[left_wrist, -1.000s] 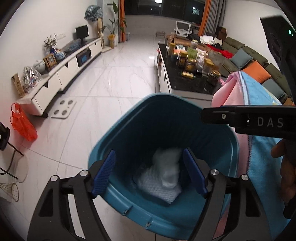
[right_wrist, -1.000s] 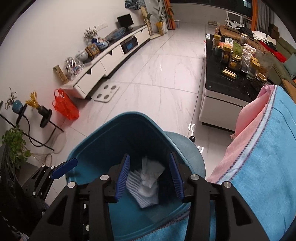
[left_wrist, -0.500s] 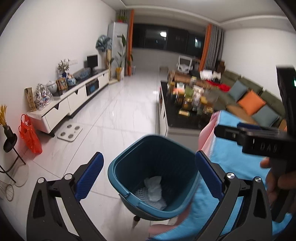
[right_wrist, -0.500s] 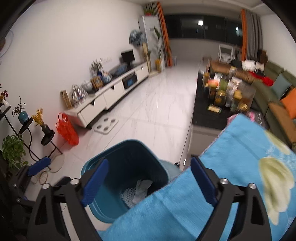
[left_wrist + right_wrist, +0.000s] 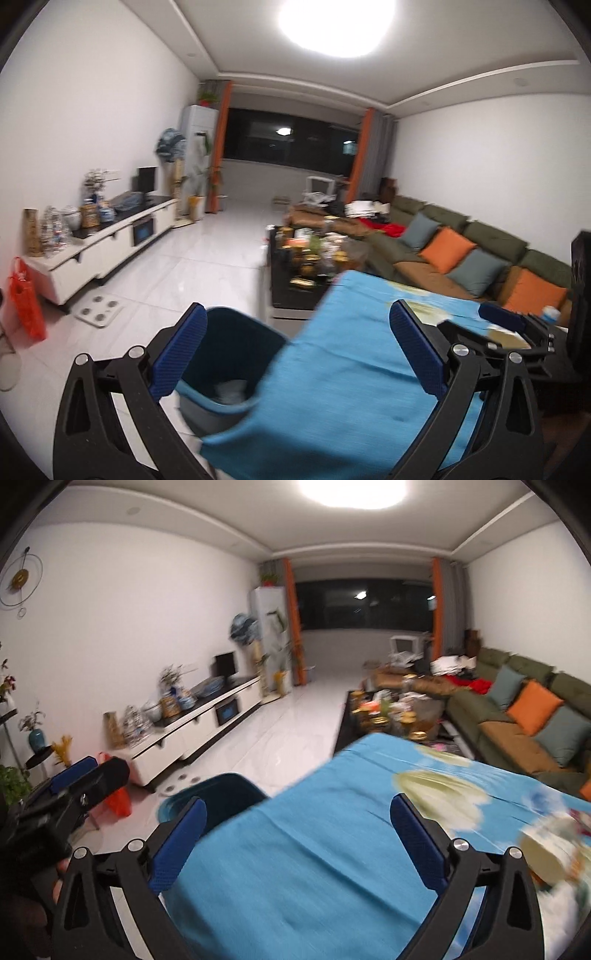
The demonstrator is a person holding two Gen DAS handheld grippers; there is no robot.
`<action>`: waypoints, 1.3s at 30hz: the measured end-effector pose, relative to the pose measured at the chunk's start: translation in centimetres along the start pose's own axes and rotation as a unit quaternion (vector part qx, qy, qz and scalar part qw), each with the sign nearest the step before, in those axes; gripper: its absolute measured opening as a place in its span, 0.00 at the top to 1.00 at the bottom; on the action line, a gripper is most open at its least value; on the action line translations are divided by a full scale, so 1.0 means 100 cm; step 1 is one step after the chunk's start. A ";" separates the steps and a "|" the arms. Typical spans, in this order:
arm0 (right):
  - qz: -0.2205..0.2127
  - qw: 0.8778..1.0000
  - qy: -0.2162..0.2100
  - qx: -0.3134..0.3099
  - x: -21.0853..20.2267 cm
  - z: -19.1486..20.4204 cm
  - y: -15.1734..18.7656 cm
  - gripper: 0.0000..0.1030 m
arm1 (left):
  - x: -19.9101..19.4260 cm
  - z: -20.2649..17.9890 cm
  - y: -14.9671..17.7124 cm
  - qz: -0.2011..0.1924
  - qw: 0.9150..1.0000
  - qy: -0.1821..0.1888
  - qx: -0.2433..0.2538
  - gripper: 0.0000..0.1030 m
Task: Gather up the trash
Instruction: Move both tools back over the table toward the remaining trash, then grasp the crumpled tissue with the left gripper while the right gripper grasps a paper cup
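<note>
A teal trash bin (image 5: 236, 358) stands on the floor beside a table covered in a blue cloth (image 5: 340, 387); white crumpled paper (image 5: 231, 391) lies in its bottom. The bin's rim also shows in the right wrist view (image 5: 225, 790). My left gripper (image 5: 299, 350) is wide open and empty, raised above the bin and the table edge. My right gripper (image 5: 299, 845) is wide open and empty over the blue cloth (image 5: 314, 867). The left gripper shows at the left of the right wrist view (image 5: 74, 775).
A dark coffee table (image 5: 310, 269) crowded with jars stands ahead. A green sofa (image 5: 461, 251) with orange cushions runs along the right. A white TV cabinet (image 5: 103, 243) lines the left wall, with a red bag (image 5: 26, 295) and a white scale (image 5: 98, 308) on the floor.
Both grippers opened wide, let go of the white paper into the bin, and lifted up and back, tilting up toward the room and over the blue cloth.
</note>
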State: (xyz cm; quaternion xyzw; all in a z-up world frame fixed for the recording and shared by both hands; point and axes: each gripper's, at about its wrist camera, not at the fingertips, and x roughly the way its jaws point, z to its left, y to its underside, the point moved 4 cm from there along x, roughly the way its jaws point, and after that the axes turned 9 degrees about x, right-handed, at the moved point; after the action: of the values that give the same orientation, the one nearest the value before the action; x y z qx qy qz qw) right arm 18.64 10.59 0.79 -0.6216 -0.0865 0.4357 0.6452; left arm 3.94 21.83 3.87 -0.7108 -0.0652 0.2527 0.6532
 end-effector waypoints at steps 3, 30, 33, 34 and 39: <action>-0.026 0.999 0.042 0.005 -0.034 -0.030 0.015 0.07 | -0.014 -0.038 0.008 -0.009 0.999 0.034 0.017 0.05; -0.072 0.941 0.310 0.117 -0.185 -0.212 0.107 0.07 | -0.012 -0.272 0.053 0.019 0.947 0.274 0.165 0.05; -0.071 0.940 0.306 0.131 -0.181 -0.222 0.107 0.07 | -0.004 -0.291 0.055 0.017 0.942 0.284 0.181 0.06; -0.069 0.940 0.307 0.134 -0.180 -0.226 0.107 0.07 | 0.003 -0.297 0.056 0.019 0.940 0.285 0.187 0.06; -0.062 0.937 0.315 0.142 -0.178 -0.239 0.110 0.07 | 0.027 -0.325 0.064 0.046 0.932 0.296 0.204 0.09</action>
State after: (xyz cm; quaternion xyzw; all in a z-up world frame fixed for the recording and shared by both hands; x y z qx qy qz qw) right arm 18.48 -20.38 -6.29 -0.6221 0.1457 0.1851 0.7467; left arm 19.21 -7.04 -2.45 -0.6073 0.2168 0.0684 0.7613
